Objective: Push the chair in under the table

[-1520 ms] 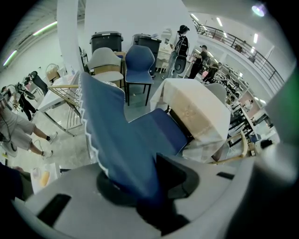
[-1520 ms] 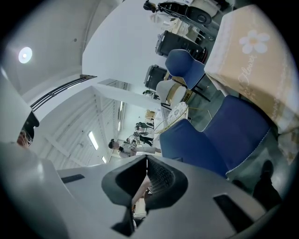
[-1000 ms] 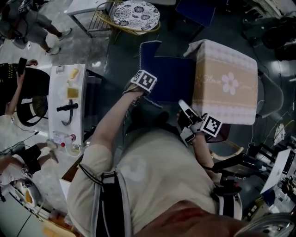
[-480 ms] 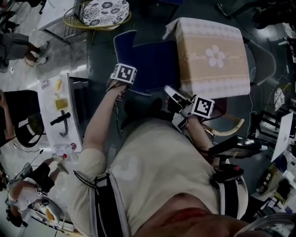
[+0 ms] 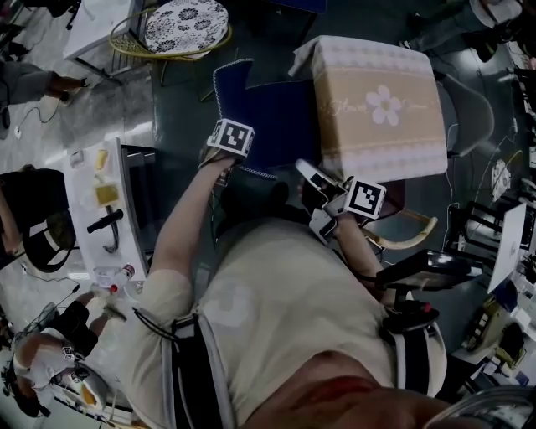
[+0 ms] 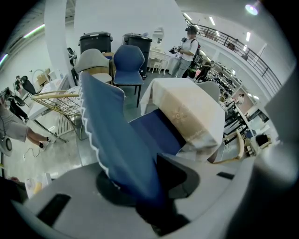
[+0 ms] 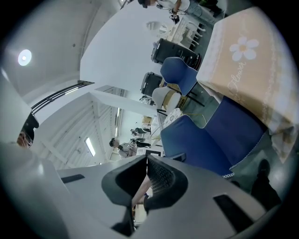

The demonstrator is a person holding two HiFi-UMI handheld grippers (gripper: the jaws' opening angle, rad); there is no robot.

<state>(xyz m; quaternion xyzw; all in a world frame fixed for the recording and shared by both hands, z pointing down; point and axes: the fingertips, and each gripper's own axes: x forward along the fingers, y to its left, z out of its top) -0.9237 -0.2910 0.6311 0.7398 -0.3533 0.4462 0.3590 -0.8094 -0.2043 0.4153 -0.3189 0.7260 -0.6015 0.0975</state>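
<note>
Against the near edge of the cloth-covered worktop: chair. It has a dark blue fabric cover, white scalloped trim along the edges, a flat squarish seat and an upright back with a rounded top. The seat front sits at the cloth's hanging edge and most of the seat is out in the open. The back is on the side away from the worktop.

Left tongs are clamped on the top of the chair back, blue fabric pinched between the jaws, pointing steeply down. Right tongs are closed with nothing in them, ribbed faces together, roughly level, near the worktop's near corner.

The worktop is square. The tablecloth has a beige centre with a white flower print and a pale lace-pattern border, and drapes over the sides.

The floor is grey, smooth and slightly glossy.

Beyond the chair stands a round wicker chair with a black-and-white floral cushion. The left gripper view also shows a moulded blue shell chair on thin dark legs, with black bins behind it.
</note>
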